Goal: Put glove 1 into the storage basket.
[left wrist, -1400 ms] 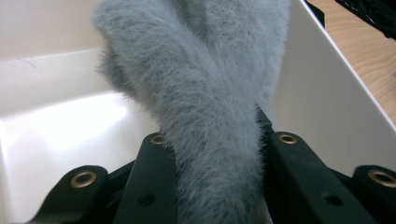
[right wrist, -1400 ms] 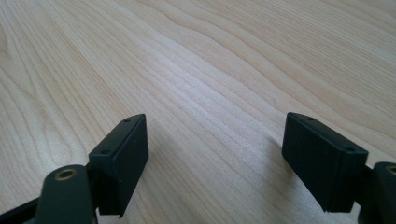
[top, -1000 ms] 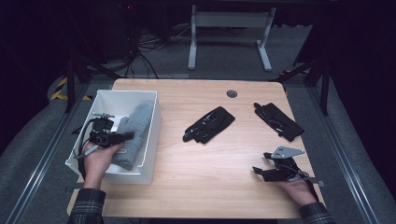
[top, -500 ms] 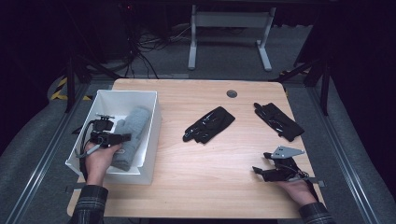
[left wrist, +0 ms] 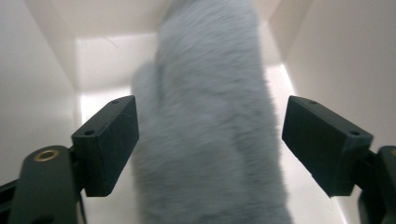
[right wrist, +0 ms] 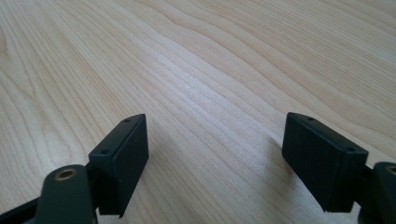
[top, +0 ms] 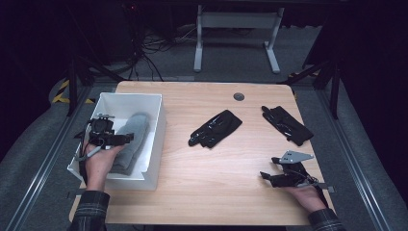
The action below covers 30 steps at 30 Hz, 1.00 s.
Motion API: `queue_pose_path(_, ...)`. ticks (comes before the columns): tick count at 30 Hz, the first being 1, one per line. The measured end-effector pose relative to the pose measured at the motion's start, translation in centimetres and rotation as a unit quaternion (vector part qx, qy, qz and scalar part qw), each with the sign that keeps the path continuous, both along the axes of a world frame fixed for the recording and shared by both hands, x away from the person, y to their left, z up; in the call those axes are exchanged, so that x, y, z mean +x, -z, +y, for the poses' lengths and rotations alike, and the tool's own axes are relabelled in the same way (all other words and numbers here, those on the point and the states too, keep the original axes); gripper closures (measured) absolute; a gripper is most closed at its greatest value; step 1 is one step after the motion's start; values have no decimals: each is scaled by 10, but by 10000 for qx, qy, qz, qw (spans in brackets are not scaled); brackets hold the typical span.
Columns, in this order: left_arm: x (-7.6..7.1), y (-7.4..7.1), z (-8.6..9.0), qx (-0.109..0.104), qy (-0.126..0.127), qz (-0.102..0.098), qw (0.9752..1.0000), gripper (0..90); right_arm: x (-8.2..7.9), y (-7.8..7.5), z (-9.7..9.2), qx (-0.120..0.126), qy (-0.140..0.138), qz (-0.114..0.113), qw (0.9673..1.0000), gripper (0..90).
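One grey glove (top: 131, 139) in white bin (top: 155, 144); two black gloves (top: 215, 129), table (top: 216, 183)

Grey fuzzy glove (top: 131, 139) lies lengthwise inside white bin (top: 153, 144) at table's left, resting flat on the bin floor.

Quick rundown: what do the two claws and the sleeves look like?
Both claws are black. The left claw trails a grey cable; the right claw carries a grey three-cornered plate on top. Each has two blocky black pads with small screw holes and brass-coloured eyelets. Sleeves are dark plaid.
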<state>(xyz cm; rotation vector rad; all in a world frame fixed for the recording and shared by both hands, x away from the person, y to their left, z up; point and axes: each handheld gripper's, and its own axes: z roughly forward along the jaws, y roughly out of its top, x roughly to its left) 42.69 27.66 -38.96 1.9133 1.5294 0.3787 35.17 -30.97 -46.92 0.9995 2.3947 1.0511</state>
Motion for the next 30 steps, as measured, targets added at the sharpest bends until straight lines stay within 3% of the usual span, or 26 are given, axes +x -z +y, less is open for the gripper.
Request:
queue_pose_path(8,-6,-28,-12,-70,359,-289,9989,166,0,0,0,0,4,0,10000,233)
queue_pose_path(15,-9,-55,-35,-241,822,-519,9950,162,0,0,0,-2,4,1,10000,233)
queue_pose_path(23,-16,-77,-68,-294,1351,-710,9878,161,0,0,0,-3,7,-2,10000,233)
queue_pose_path(30,-23,-88,-106,-301,1803,-711,9806,158,0,0,0,0,8,7,10000,233)
